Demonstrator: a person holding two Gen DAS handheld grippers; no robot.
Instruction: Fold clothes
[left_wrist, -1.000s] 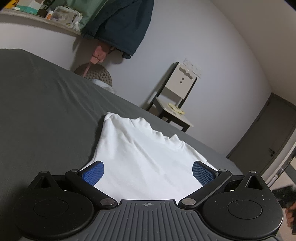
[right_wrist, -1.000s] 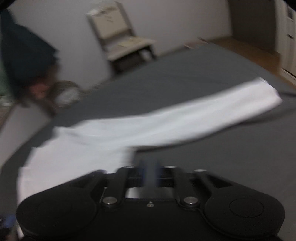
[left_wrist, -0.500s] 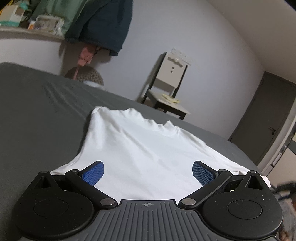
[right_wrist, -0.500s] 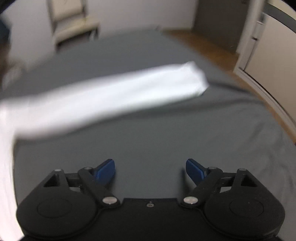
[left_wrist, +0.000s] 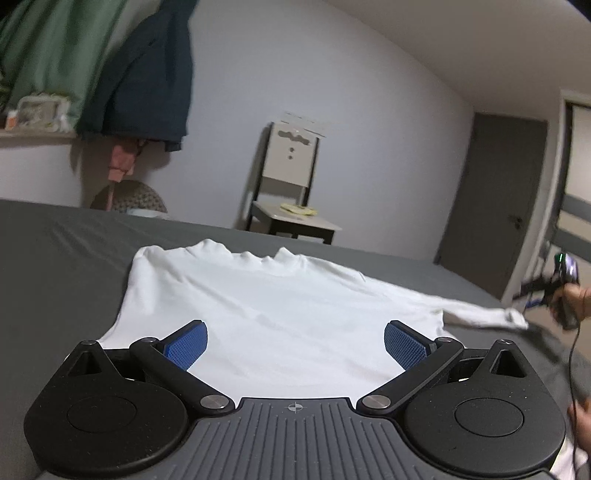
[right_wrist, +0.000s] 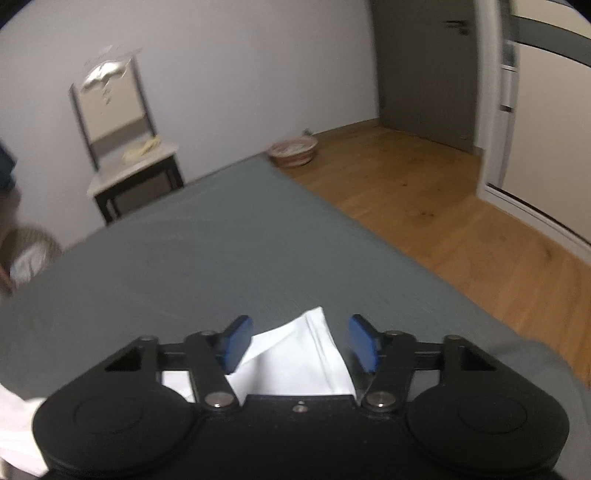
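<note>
White shirt (left_wrist: 266, 314) lies flat on the bed (left_wrist: 62, 266), its sleeve (right_wrist: 299, 354) stretched toward my right. The cuff sits between the parted fingers of my right gripper (right_wrist: 301, 345), ungripped; my left gripper (left_wrist: 293, 345) gapes over the hem. Chair (left_wrist: 291, 192) stands well clear.

A plain white shirt (left_wrist: 266, 314) lies on the dark grey bedsheet (left_wrist: 55, 266) — beside it, blue-padded black grippers (left_wrist: 293, 341) and a honey-brown wood floor (right_wrist: 443, 206).

Soft white cloth shirt (left_wrist: 280, 325) on matt grey bedsheet (right_wrist: 229, 258); glossy wood floor (right_wrist: 443, 206).
</note>
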